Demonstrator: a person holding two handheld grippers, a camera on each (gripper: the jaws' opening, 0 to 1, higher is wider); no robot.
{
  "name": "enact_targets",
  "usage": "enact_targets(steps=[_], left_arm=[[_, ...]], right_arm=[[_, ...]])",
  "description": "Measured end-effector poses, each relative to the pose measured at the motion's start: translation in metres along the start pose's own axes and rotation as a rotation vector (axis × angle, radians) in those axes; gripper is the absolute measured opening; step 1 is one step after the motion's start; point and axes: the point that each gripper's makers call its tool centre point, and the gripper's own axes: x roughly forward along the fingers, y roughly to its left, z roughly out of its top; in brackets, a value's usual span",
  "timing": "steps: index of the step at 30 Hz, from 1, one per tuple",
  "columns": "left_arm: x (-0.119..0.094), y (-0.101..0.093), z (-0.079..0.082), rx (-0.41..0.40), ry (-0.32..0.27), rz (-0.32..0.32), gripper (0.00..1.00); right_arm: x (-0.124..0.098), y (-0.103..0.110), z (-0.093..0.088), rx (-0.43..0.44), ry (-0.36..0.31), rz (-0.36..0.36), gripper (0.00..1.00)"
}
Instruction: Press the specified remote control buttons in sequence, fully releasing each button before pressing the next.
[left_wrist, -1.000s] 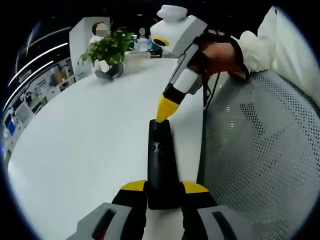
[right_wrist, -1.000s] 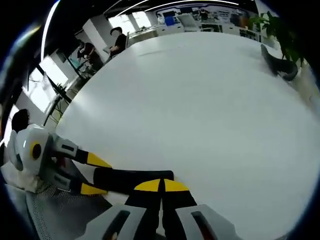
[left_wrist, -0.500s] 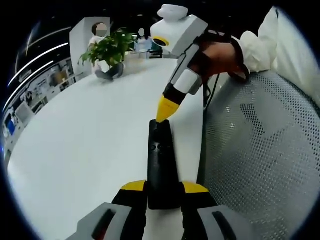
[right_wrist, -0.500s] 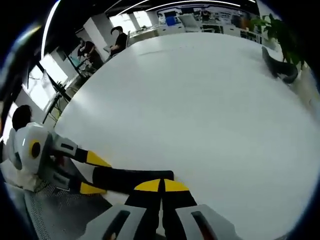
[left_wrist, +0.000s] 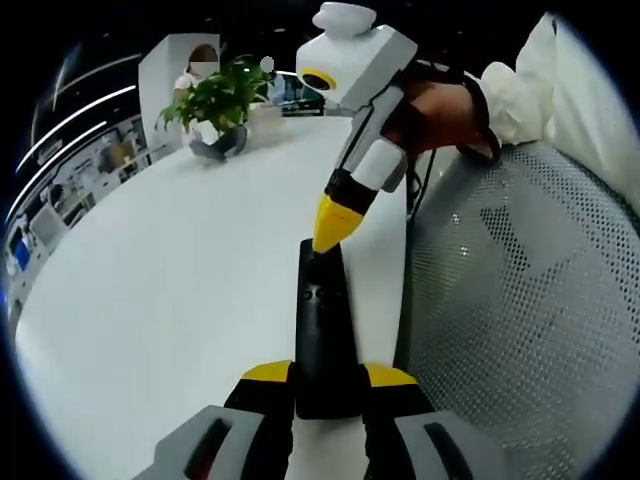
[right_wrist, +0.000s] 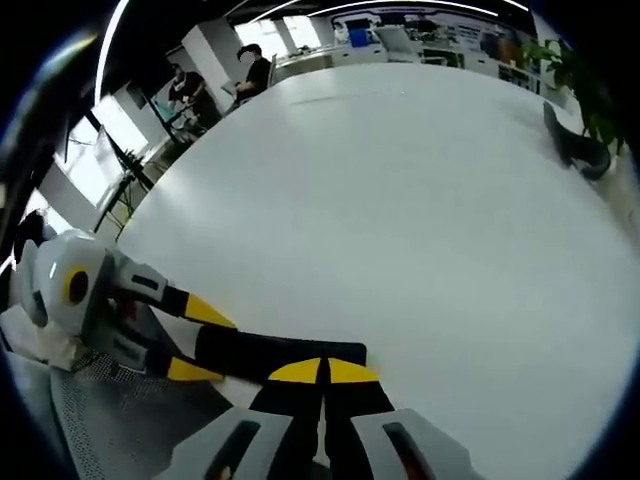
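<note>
Two yellow-tipped jaws of the left tool (left_wrist: 327, 374) pinch the black remote (left_wrist: 322, 330) at 6 o'clock of the left gripper view, above the white tabletop (left_wrist: 170, 280), the right tool (left_wrist: 331, 228), jaws pressed together, touching its far end toward 12, a potted plant (left_wrist: 220, 100) beyond at 11.

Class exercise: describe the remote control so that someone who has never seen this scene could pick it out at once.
Find the big white table, then its edge beside the grey mesh chair. There the left gripper clamps a long, slim remote control between yellow-tipped fingers. It is the only black bar on the white surface.
</note>
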Motion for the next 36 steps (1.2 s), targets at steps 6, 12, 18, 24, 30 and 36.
enact_targets(steps=[6, 12, 18, 24, 30, 36], left_arm=[[-0.0004, 0.0001, 0.0003, -0.003, -0.002, 0.002, 0.25], [-0.0005, 0.0001, 0.0002, -0.003, -0.003, 0.002, 0.25], [-0.0005, 0.0002, 0.0002, -0.002, -0.003, 0.002, 0.25], [-0.0005, 0.0004, 0.0003, 0.001, -0.001, 0.002, 0.25], [-0.0002, 0.0007, 0.0002, 0.002, -0.002, 0.001, 0.25], [0.0001, 0.0008, 0.0002, 0.002, -0.003, 0.002, 0.25]], right_arm=[[-0.0011, -0.0017, -0.001, 0.047, -0.004, 0.009, 0.0], [-0.0004, -0.0015, -0.0009, 0.051, -0.007, 0.011, 0.0], [0.0001, -0.0024, -0.0011, 0.049, -0.007, 0.012, 0.0], [0.0004, -0.0017, -0.0009, 0.031, -0.01, 0.008, 0.0], [0.0003, -0.0014, -0.0008, 0.04, -0.011, 0.011, 0.0], [-0.0002, -0.0021, -0.0003, 0.067, -0.007, 0.016, 0.0]])
